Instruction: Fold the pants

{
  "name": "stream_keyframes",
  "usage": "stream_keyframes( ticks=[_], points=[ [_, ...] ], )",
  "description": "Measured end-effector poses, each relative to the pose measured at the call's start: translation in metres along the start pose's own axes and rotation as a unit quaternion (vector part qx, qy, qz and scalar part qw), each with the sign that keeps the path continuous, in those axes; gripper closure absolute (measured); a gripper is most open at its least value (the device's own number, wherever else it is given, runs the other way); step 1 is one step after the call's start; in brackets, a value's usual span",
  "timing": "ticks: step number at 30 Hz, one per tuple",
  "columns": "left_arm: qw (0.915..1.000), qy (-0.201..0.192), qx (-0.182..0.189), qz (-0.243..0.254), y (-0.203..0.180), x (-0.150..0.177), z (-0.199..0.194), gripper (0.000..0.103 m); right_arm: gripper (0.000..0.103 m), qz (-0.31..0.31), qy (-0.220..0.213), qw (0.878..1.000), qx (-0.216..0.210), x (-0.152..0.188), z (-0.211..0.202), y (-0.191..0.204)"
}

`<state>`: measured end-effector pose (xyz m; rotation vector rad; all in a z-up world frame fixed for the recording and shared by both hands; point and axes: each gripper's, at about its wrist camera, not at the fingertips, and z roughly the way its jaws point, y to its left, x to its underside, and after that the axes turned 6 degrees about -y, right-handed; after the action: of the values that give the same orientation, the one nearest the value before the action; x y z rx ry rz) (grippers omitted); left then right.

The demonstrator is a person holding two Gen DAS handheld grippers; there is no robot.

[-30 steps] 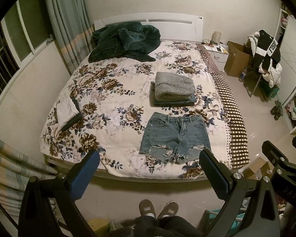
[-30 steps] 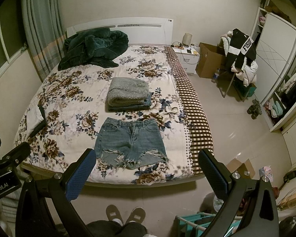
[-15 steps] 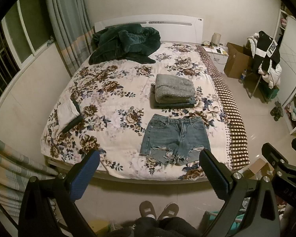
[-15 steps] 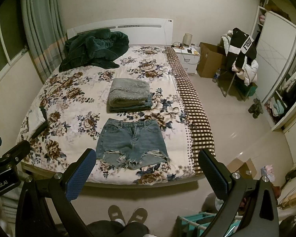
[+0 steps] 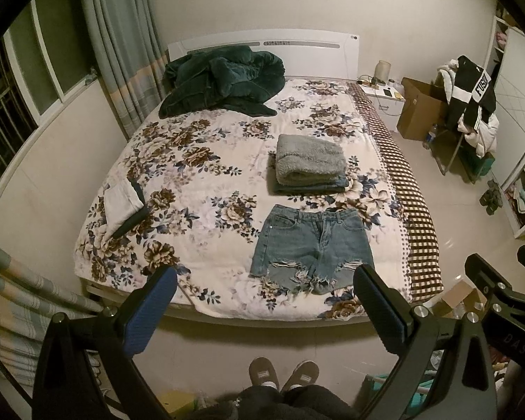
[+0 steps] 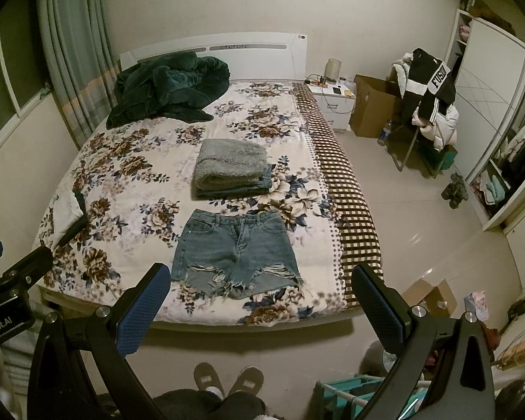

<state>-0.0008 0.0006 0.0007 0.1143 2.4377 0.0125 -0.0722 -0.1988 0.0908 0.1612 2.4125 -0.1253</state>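
Blue denim shorts [image 5: 313, 245] with frayed hems lie flat and unfolded near the foot of the floral bed [image 5: 199, 182], waistband away from me; they also show in the right wrist view [image 6: 236, 250]. My left gripper [image 5: 264, 292] is open and empty, held above the floor short of the bed's foot edge. My right gripper [image 6: 258, 290] is also open and empty, likewise short of the bed. The right gripper's body shows at the right edge of the left wrist view [image 5: 497, 290].
A folded grey fleece stack [image 5: 309, 164] lies just beyond the shorts. A dark green blanket [image 5: 223, 80] is heaped by the headboard. A white and dark garment [image 5: 124, 206] lies at the bed's left edge. A nightstand, cardboard box [image 6: 374, 108] and clothes-laden chair stand to the right.
Both views have drifted slightly: the bed and shorts sit a little lower in the frames than before. Both grippers stay open and the shorts lie unmoved.
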Motion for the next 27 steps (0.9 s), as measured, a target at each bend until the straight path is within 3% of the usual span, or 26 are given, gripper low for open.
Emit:
stream_keyframes(
  ticks=[19, 27],
  points=[
    [1.0, -0.003, 0.0, 0.0, 0.0, 0.0, -0.001, 0.0, 0.0, 0.001, -0.001, 1.0, -0.003, -0.006, -0.011, 0.007],
    [1.0, -0.004, -0.004, 0.002, -0.005, -0.007, 0.003, 0.0, 0.0, 0.006, 0.009, 1.0, -0.005, -0.015, -0.032, 0.041]
  ],
)
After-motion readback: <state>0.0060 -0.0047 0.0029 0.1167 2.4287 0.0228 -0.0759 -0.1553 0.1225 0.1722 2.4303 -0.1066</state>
